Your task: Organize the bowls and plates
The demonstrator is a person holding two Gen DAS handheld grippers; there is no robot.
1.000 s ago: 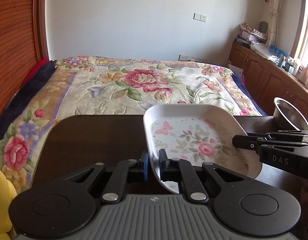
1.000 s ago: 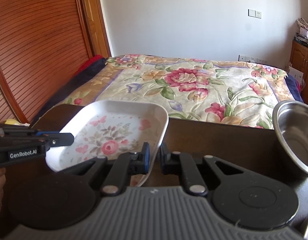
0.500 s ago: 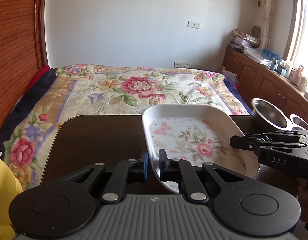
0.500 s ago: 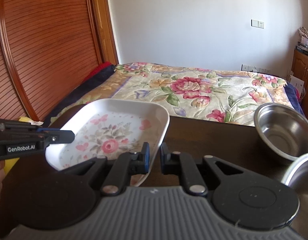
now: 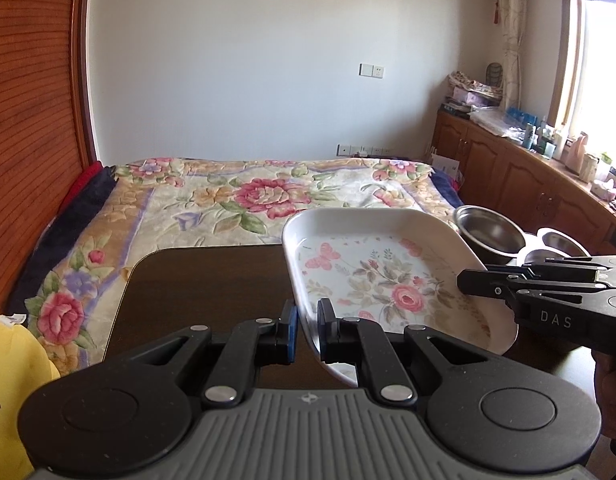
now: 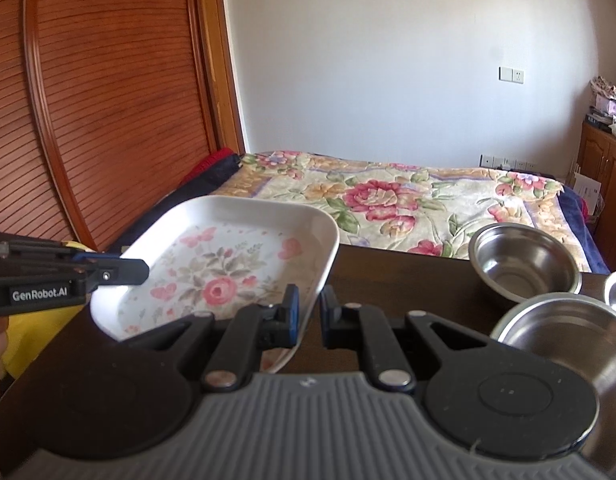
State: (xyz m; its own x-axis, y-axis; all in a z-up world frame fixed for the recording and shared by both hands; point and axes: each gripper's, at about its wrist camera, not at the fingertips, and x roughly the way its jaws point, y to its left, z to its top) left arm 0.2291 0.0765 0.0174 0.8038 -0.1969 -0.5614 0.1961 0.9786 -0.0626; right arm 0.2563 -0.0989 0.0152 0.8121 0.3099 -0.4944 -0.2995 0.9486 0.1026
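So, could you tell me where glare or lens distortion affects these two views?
Left wrist view: the window at the right edge is blown out, and the wooden door bows. Right wrist view: even light, soft highlights in the steel bowls, door frame curved.

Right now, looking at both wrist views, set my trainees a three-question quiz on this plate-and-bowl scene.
1. True or false: the floral plate lies flat on the dark table.
2. Which grips its rim: A left gripper only, B right gripper only, C both?
3. What material are the bowls at the right?

Key: 1 false, it is held tilted above the table; 2 C; 3 shiny metal.
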